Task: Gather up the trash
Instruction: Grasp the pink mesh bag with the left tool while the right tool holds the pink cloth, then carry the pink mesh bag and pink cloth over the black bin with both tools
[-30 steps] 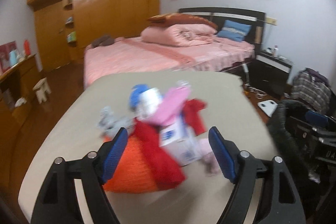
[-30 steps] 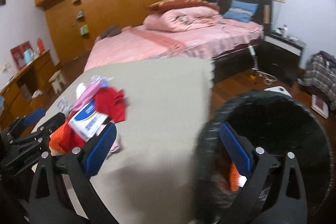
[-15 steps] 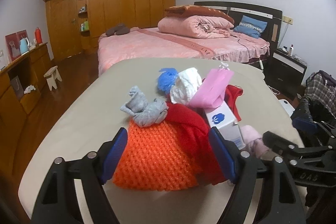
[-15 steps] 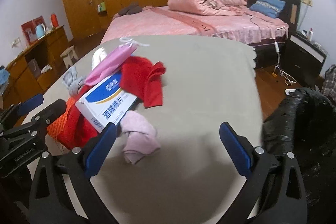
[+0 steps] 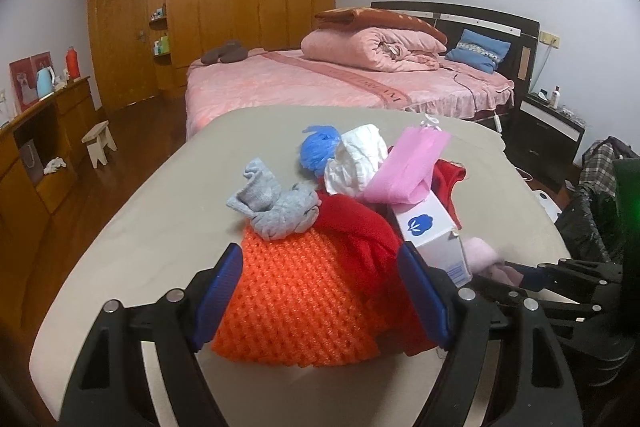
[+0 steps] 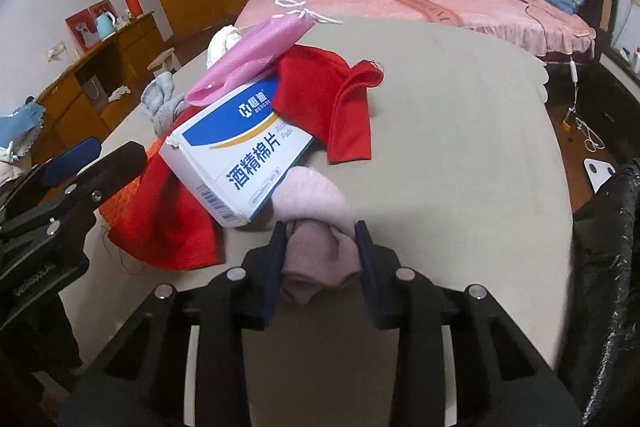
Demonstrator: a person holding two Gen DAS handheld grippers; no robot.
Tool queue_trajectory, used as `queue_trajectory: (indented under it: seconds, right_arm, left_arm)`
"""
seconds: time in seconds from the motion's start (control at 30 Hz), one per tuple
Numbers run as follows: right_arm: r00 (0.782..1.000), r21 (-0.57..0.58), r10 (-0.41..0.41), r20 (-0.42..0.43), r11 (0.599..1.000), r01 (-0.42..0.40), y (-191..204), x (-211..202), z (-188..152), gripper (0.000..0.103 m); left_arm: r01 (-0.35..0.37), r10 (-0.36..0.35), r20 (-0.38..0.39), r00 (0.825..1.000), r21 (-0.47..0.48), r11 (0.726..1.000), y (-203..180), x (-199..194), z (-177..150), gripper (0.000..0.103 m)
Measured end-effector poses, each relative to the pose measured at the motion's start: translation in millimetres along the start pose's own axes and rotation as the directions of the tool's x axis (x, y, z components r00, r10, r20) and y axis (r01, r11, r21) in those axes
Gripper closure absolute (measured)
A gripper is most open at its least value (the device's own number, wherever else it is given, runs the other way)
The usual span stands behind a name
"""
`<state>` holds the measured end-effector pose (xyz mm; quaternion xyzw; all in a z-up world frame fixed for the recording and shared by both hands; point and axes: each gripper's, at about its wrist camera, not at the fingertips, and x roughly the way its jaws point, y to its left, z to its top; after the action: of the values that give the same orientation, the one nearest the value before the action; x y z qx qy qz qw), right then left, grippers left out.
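Right gripper (image 6: pixel 320 247): jaws have just been closing, now clamped on the pale pink sock (image 6: pixel 316 223), just beside the white box (image 6: pixel 240 155) at the heap's right side. Left gripper (image 5: pixel 320 291): jaws wide, straddling the orange knit (image 5: pixel 292 307), gripping nothing. Table (image 6: pixel 460 147): bare toward its right edge; black trash bag (image 6: pixel 612 247) just past it.

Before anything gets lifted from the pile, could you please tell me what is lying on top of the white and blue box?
A pink mesh pouch drapes over the far end of the white and blue box. Red cloth emerges beside it; how far that runs beneath the box is hidden.
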<state>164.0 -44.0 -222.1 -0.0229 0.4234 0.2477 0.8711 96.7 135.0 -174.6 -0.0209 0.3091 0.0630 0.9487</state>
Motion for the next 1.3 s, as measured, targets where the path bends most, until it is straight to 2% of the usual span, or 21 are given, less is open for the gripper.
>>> queue_trajectory:
  seconds: [0.23,0.47,0.73,0.83,0.87,0.9,1.0,1.3]
  right_arm:
    - [0.997,0.037,-0.030,0.070,0.999,0.027,-18,-24,14,0.071]
    - [0.992,0.063,-0.066,0.112,0.996,0.059,-39,-33,29,0.071]
    - [0.992,0.085,-0.070,0.106,0.995,0.061,-47,-29,27,0.071]
    - [0.993,0.094,-0.068,0.101,0.994,0.059,-49,-29,26,0.071]
    - [0.993,0.096,-0.068,0.101,0.994,0.059,-50,-29,26,0.071]
    - [0.993,0.096,-0.068,0.101,0.994,0.058,-50,-29,26,0.071]
    - [0.992,0.100,-0.066,0.104,0.993,0.056,-51,-31,27,0.071]
    - [0.987,0.106,-0.057,0.153,0.994,0.041,-51,-54,29,0.071]
  left_arm:
    - [0.028,-0.028,0.041,0.999,-0.006,1.000,-9,-4,17,0.025]
    - [0.079,-0.080,0.055,0.995,0.018,0.997,-31,11,34,0.027]
    - [0.098,-0.098,0.016,0.995,0.052,0.994,-52,38,37,0.046]
    - [0.096,-0.096,-0.012,0.995,0.064,0.993,-58,47,35,0.061]
    - [0.094,-0.093,-0.025,0.995,0.065,0.993,-59,51,34,0.070]
    - [0.093,-0.091,-0.028,0.995,0.063,0.994,-59,52,33,0.075]
    - [0.101,-0.100,-0.024,0.995,0.053,0.993,-58,50,33,0.086]
    - [0.149,-0.150,0.061,0.987,0.025,0.988,-52,8,51,0.089]
